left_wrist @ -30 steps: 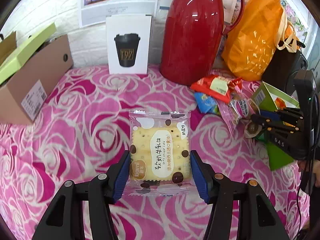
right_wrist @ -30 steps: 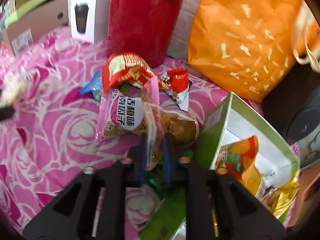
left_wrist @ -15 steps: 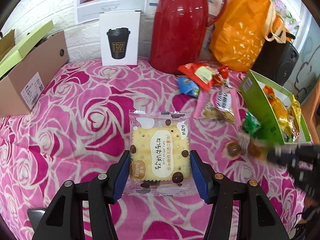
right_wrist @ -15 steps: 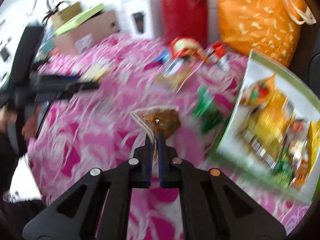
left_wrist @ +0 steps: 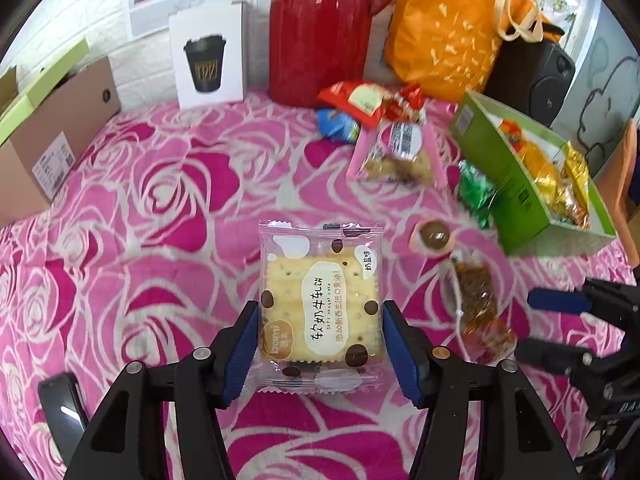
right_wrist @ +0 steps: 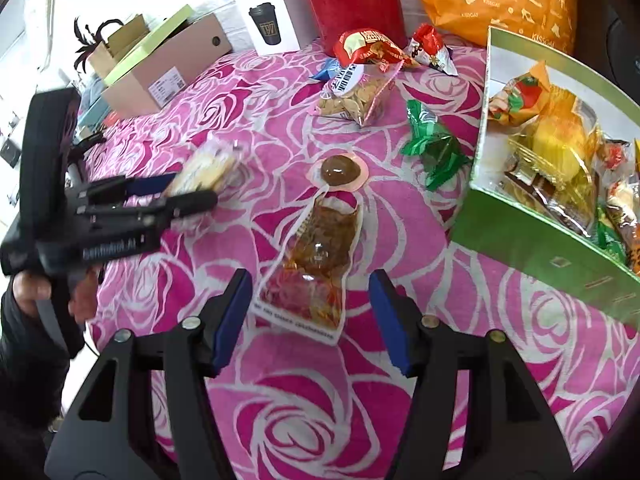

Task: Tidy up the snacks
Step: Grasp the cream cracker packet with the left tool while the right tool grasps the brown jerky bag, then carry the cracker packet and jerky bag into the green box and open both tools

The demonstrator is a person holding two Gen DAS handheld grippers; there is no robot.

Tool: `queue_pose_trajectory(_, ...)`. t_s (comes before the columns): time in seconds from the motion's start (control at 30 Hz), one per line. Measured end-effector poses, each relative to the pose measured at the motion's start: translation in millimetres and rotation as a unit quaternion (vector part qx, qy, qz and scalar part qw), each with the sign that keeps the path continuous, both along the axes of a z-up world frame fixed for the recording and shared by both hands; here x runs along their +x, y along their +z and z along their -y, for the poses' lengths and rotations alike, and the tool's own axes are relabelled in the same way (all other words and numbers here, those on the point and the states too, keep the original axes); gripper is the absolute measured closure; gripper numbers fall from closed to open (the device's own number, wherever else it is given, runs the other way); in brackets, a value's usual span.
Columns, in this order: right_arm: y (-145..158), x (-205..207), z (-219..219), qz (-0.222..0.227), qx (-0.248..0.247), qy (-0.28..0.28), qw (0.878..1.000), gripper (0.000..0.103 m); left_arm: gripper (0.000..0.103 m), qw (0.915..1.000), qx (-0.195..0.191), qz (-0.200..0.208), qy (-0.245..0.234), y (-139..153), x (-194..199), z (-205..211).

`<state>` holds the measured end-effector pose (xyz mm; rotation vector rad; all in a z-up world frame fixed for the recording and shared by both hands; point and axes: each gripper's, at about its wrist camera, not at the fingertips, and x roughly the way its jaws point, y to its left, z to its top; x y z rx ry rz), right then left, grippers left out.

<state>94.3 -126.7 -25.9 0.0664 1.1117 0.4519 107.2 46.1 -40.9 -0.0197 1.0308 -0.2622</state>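
Note:
My left gripper [left_wrist: 318, 344] is shut on a clear cracker packet [left_wrist: 320, 304] with brown dots, held just above the pink rose cloth. From the right wrist view that gripper [right_wrist: 176, 192] and its packet [right_wrist: 208, 166] show at the left, in a person's hand. My right gripper [right_wrist: 310, 300] stands open. A clear pouch of brown snack [right_wrist: 316, 264] lies flat on the cloth between and ahead of its fingers, untouched. The same pouch [left_wrist: 476, 304] lies left of the right gripper [left_wrist: 524, 326] in the left wrist view. A green box [right_wrist: 532, 240] holding several snack packets stands to the right.
A round brown sweet [right_wrist: 340, 170], a green packet [right_wrist: 432, 148], a pink seed pouch [right_wrist: 356, 96] and red packets [left_wrist: 360, 100] lie loose beyond the pouch. At the back stand a red flask [left_wrist: 320, 32], orange bag [left_wrist: 452, 28], white cup box [left_wrist: 208, 56] and cardboard box [left_wrist: 52, 132].
My right gripper carried the brown pouch away from the pile to the near cloth, then opened and let it go. The left gripper kept its hold on the cracker packet.

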Motion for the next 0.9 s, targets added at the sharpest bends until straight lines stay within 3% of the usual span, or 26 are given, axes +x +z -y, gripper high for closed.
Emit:
queue_pose_trajectory(0.33,-22,17,-18,0.008,-0.024,-0.030,0.999,0.041,0.033,0.9998,0.007,-0.013,0.012,-12,8,-2)
queue_pose_trajectory(0.37,-25,17,-19,0.008,-0.027,-0.029,0.999,0.043,0.033,0.9998,0.009,-0.013,0.011,-13,9,-1)
queue_pose_trajectory(0.43,-28,17,-18,0.015,-0.039,-0.025,0.999,0.058,0.033,0.9997,0.017,-0.014,0.008,-16,10,2)
queue_pose_trajectory(0.5,-29,16,-17,0.023,-0.037,-0.021,0.999,0.060,0.033,0.9994,0.029,-0.016,0.004,-20,12,5)
queue_pose_trajectory(0.6,-25,12,-14,0.027,-0.029,-0.023,0.999,0.061,0.044,0.9991,0.038,-0.019,-0.006,-24,13,9)
queue_pose_trajectory(0.9,12,-7,0,0.067,0.015,-0.020,0.997,0.061,0.044,0.9995,0.027,0.013,-0.003,9,-6,0)
